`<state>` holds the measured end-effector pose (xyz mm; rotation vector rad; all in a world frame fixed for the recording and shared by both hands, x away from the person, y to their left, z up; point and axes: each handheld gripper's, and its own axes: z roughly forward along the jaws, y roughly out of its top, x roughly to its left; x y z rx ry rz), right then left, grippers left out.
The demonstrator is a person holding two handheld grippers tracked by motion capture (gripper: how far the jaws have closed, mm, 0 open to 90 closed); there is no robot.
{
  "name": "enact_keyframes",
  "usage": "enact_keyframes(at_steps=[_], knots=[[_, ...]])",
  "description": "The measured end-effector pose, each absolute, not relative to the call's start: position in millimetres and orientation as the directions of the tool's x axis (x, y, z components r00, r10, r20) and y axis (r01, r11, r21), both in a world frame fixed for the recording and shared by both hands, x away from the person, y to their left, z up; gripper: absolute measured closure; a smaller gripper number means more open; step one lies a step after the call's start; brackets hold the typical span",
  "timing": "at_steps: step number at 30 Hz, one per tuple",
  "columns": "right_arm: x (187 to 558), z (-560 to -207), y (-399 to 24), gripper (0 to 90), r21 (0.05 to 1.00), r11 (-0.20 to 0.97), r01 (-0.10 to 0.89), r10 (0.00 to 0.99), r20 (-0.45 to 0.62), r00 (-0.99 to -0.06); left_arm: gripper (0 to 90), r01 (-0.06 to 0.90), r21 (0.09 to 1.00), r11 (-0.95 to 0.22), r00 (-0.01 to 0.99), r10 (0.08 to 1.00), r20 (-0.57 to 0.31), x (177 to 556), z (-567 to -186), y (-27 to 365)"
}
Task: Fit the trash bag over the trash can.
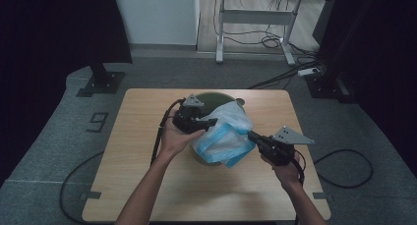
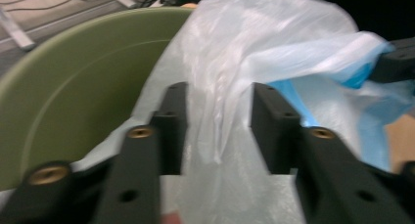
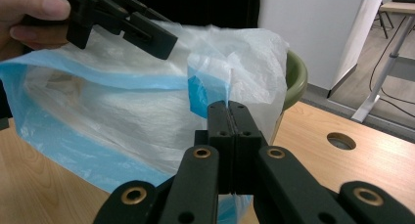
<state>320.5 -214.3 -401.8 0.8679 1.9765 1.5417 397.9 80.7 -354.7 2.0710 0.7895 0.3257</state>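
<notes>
A round green bin [image 1: 210, 97] stands in the middle of the wooden table [image 1: 147, 176]. A white plastic bag with blue edging [image 1: 223, 136] drapes over the bin's front and right side. My left gripper [image 1: 212, 122] reaches over the bin's near rim from the left. In the left gripper view its jaws [image 2: 218, 116] stand apart with loose bag film [image 2: 244, 43] hanging between them, beside the bin wall [image 2: 83, 82]. My right gripper [image 1: 251, 135] comes in from the right, and in the right gripper view it [image 3: 228, 106] is shut on a bunched fold of the bag [image 3: 98, 116].
A round hole [image 3: 341, 141] is cut in the tabletop near the right gripper. Behind the table, on grey carpet, are a white-legged desk [image 1: 255, 14], floor cables [image 1: 275, 38] and a black stand base [image 1: 101, 82]. Dark curtains hang on both sides.
</notes>
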Motion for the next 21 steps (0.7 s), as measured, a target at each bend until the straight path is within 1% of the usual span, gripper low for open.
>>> enact_keyframes(at_steps=[2, 3, 4, 5, 8, 12, 13, 15, 16, 21], knots=[[319.8, -401.4, -214.6, 87.9, 0.969, 0.162, 0.185, 0.732, 0.007, -0.681, 46.4, 0.416, 0.812, -0.41, 0.763, 0.643, -0.065, 399.0, -355.0, 81.5], [319.5, -401.2, -214.4, 87.9, 0.97, 0.162, 0.183, 0.732, 0.006, -0.681, 46.7, 0.416, 0.813, -0.408, 0.765, 0.64, -0.07, 399.8, -355.2, 81.7], [319.2, -400.9, -214.2, 87.9, 0.97, 0.163, 0.183, 0.732, 0.006, -0.682, 49.2, 0.417, 0.813, -0.406, 0.767, 0.637, -0.075, 400.4, -355.6, 81.8], [319.3, -400.7, -213.9, 87.9, 0.97, 0.163, 0.18, 0.731, 0.003, -0.683, 53.6, 0.415, 0.814, -0.406, 0.772, 0.63, -0.08, 401.1, -356.2, 81.6], [320.0, -399.8, -212.8, 87.8, 0.97, 0.165, 0.181, 0.729, 0.004, -0.684, 71.0, 0.415, 0.815, -0.404, 0.787, 0.609, -0.1, 401.9, -357.0, 80.7], [322.3, -399.3, -212.0, 87.7, 0.97, 0.164, 0.182, 0.731, 0.005, -0.683, 87.2, 0.424, 0.824, -0.376, 0.789, 0.601, -0.132, 402.2, -355.7, 81.9], [322.3, -399.7, -212.3, 86.3, 0.97, 0.16, 0.181, 0.735, 0.006, -0.678, 89.0, 0.427, 0.826, -0.367, 0.786, 0.603, -0.138, 402.4, -355.2, 82.9], [320.4, -400.7, -212.9, 76.8, 0.973, 0.151, 0.176, 0.746, 0.004, -0.666, 89.5, 0.435, 0.838, -0.33, 0.767, 0.623, -0.154, 403.0, -353.7, 87.4], [318.0, -401.4, -213.8, 73.6, 0.974, 0.144, 0.176, 0.751, 0.009, -0.66, 89.5, 0.44, 0.84, -0.317, 0.76, 0.631, -0.159, 403.4, -353.2, 89.1], [301.1, -404.2, -217.6, 64.7, 0.978, 0.115, 0.172, 0.765, 0.024, -0.644, 89.6, 0.453, 0.85, -0.269, 0.729, 0.661, -0.179, 403.7, -352.2, 96.1]])
